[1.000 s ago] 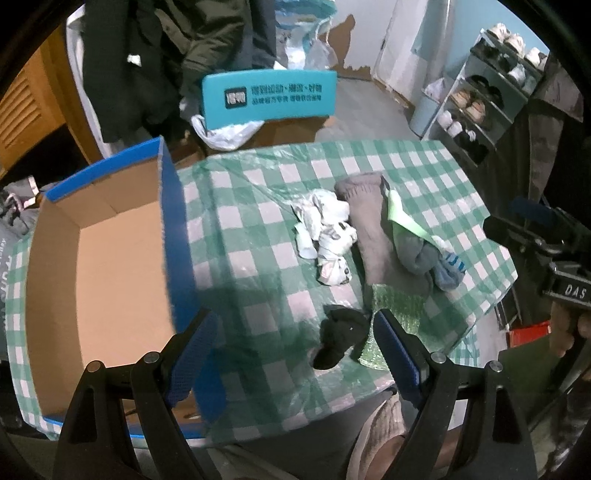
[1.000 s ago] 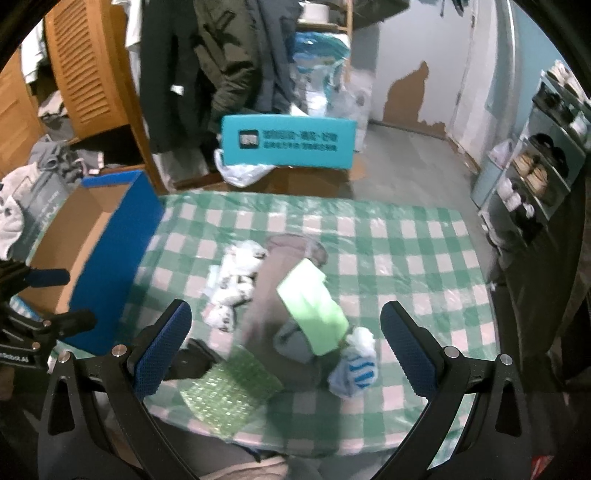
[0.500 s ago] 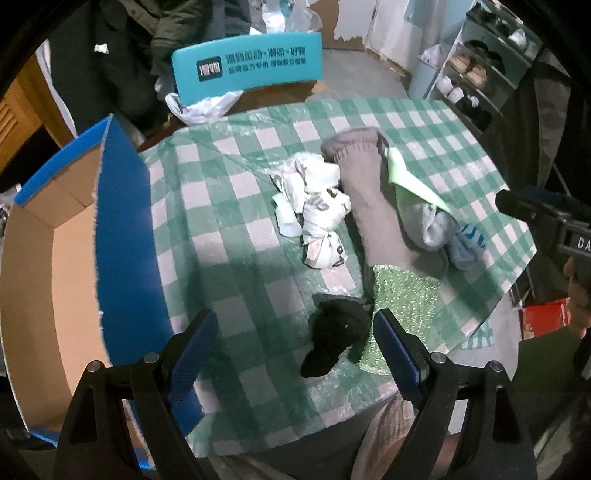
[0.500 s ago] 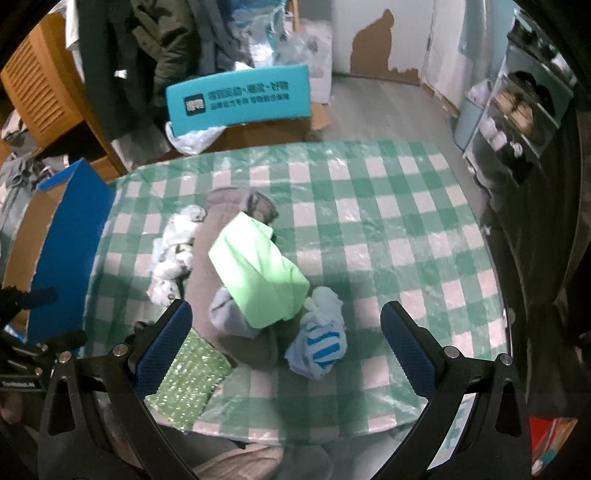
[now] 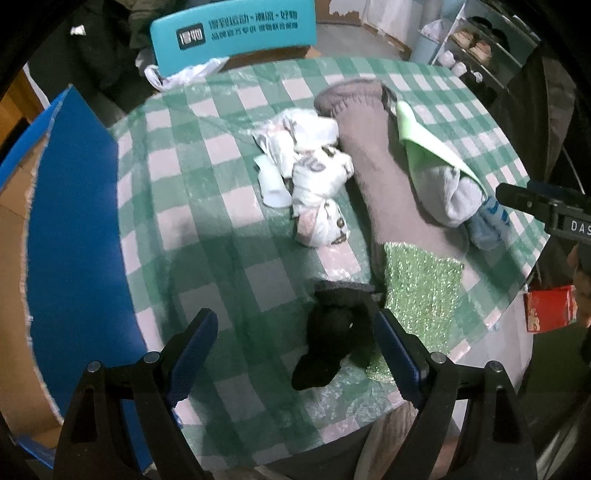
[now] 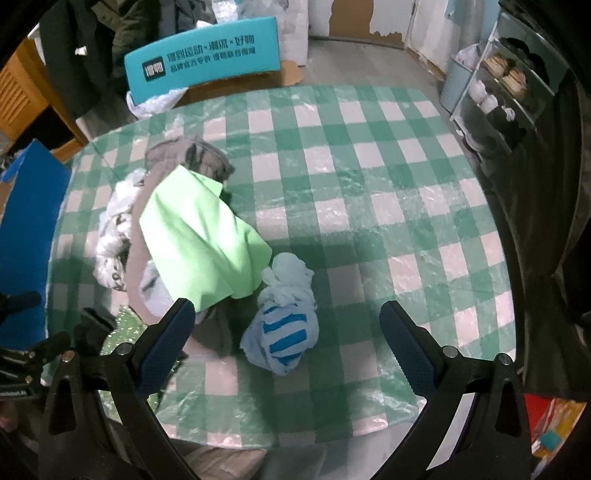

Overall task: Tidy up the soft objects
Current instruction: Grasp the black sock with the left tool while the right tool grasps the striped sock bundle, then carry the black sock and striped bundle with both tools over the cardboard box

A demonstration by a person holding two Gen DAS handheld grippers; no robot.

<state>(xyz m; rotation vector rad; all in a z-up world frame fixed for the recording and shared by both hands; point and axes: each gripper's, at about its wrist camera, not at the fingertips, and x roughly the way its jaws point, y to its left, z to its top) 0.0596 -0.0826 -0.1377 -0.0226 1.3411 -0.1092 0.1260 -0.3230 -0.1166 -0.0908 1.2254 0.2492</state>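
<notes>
A pile of soft things lies on the green checked table. In the left wrist view a black sock lies between the fingers of my open, empty left gripper, beside a glittery green cloth. Beyond are white printed socks, a long grey-brown sock and a grey sock. In the right wrist view my open, empty right gripper hovers over a blue striped sock bundle, next to a light green cloth.
A blue cardboard box stands open at the table's left edge. A teal chair back is behind the table. A shoe rack stands at the right. The right half of the table holds nothing.
Both grippers have moved forward and down toward the pile. The left one has swung right, away from the box, and now frames the black sock. The right one now frames the striped bundle.
</notes>
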